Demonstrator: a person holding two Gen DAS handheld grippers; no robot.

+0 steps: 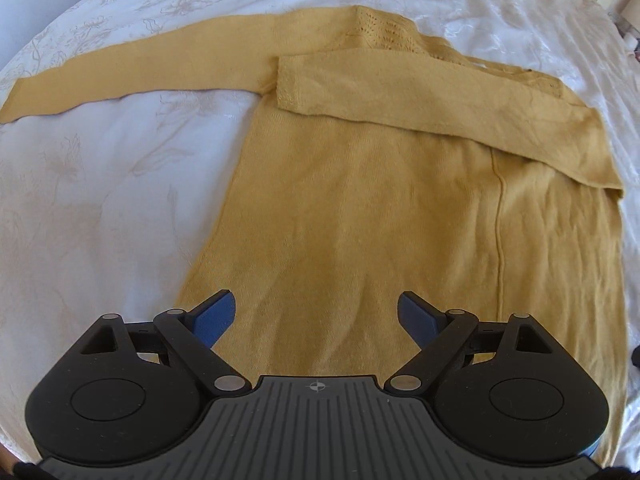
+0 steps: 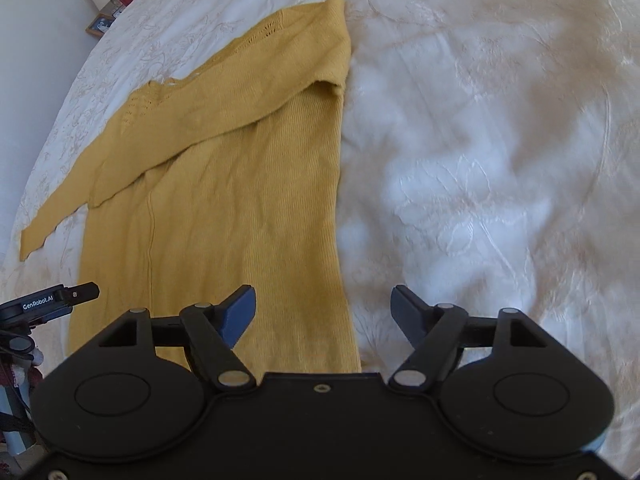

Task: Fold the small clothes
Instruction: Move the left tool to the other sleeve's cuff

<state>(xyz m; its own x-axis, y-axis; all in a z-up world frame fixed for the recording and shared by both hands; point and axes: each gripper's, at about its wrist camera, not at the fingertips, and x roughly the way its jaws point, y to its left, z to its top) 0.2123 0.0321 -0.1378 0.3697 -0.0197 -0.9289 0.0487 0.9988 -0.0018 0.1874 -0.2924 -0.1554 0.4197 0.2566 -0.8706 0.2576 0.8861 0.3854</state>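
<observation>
sweater: mustard knit sweater (image 1: 360,220) lies flat on the white bedspread (image 1: 100,220), hem end toward both cameras, neck end far.
right sleeve: folded across the chest (image 1: 440,108), cuff edge ending near the sweater's left side seam, lying on the body panel.
left sleeve: stretched straight out over the bedspread (image 1: 120,68), cuff near the left border of the left wrist view, flat, apart from the body below the armpit.
left gripper: (image 1: 316,316) above the lower body panel, blue fingers (image 1: 216,320) spread wide, only knit below the gap, nothing between the pads, no contact visible.
right gripper: (image 2: 323,312) straddles the sweater's right side edge; left finger (image 2: 240,312) over knit, the other finger over bare bedspread. Fingers apart, nothing clamped.
right side edge: runs near-straight from the folded shoulder (image 2: 336,84) down to the hem, passing under the gap of the right gripper.
left side edge: slants from the armpit to the hem corner, just left of the left gripper's left finger.
vertical seam: ridge line (image 1: 498,220) down the body panel, right of the left gripper's centre.
open room, right: wide bare embroidered bedspread (image 2: 500,160) beyond the right edge, nothing on it.
open room, left: bare bedspread below the stretched sleeve, clear to the border of the left wrist view.
bed edge: framed picture (image 2: 100,26) past the far left corner in the right wrist view, well apart from the sweater.
other device: black part marked GenRobot.AI (image 2: 44,304) at the left border of the right wrist view, beside the hem area; contact with cloth not determinable.
</observation>
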